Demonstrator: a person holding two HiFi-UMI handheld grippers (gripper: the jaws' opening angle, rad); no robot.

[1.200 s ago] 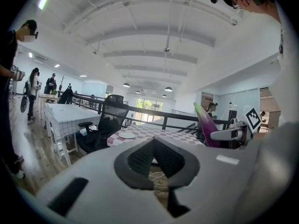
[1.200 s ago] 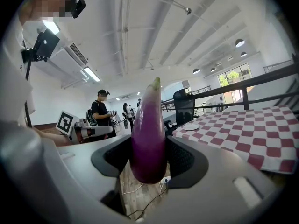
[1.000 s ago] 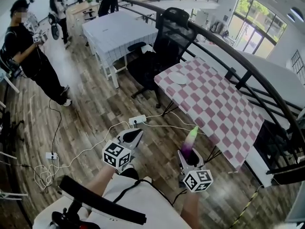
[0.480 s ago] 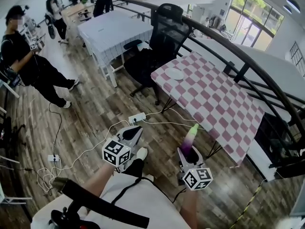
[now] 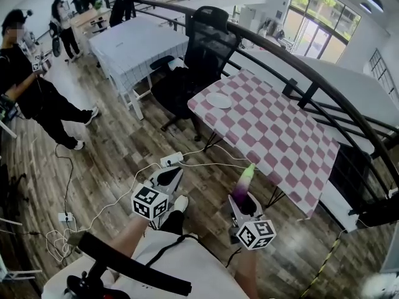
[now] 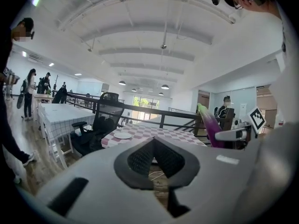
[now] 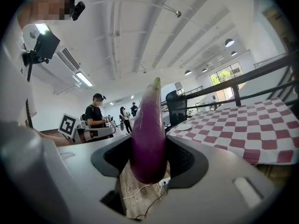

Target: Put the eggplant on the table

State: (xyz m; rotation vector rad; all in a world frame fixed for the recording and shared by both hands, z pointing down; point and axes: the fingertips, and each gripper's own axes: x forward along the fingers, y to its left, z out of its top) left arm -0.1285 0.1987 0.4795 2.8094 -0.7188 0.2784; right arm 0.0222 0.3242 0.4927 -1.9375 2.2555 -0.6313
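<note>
Purple, long and glossy, with a pale green tip, the eggplant [image 7: 148,134] is clamped between the two grey jaws of the right claw [image 5: 242,199], which we hold above the wooden floor; its tip juts out ahead of the jaws; the pink-and-white checked table [image 5: 293,148] stands ahead of this claw and to its right, apart from it; a round white plate [image 5: 219,100] lies at the table's far end; the left claw [image 5: 171,175], beside the right one, is closed on nothing.

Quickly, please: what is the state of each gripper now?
Left gripper: closed, holding nothing.
Right gripper: closed on the eggplant.
</note>
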